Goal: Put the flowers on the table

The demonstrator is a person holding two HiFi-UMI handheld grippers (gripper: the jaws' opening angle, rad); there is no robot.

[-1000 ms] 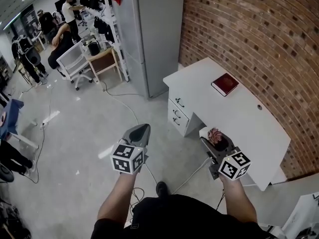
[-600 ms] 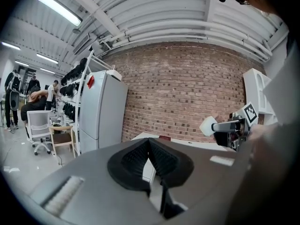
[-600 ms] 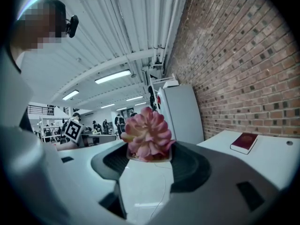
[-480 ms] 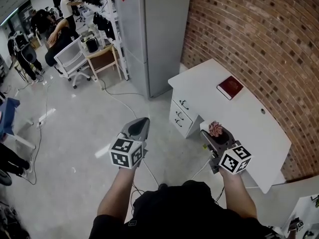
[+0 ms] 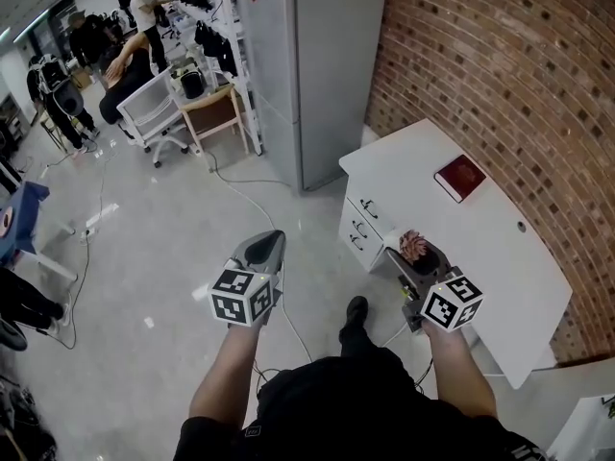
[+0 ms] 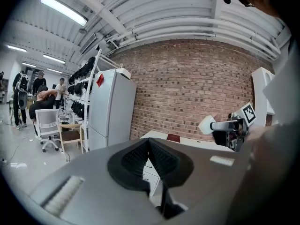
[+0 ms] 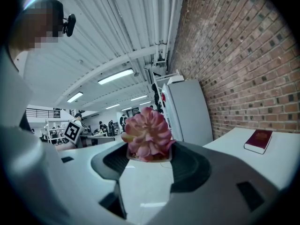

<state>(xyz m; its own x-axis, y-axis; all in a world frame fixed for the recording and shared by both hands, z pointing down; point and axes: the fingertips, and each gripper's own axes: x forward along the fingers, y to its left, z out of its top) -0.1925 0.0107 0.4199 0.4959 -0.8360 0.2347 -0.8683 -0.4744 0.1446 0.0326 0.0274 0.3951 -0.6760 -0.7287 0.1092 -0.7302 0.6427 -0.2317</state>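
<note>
A small pot of pink flowers is held upright in my right gripper, whose jaws are shut on the white pot. It hangs in the air just off the near left edge of the white table, by its drawers. My left gripper is shut and empty, held over the floor to the left; its dark pads meet with nothing between them. From the left gripper view the right gripper shows at the right with the white pot.
A red book lies on the table's far end beside the brick wall. A grey fridge stands past the table. Cables cross the floor. People, chairs and racks fill the far left.
The view has swung so the table and fridge sit further right. Both grippers keep their hold and their place relative to me; the flowers stay beside the table's edge.
</note>
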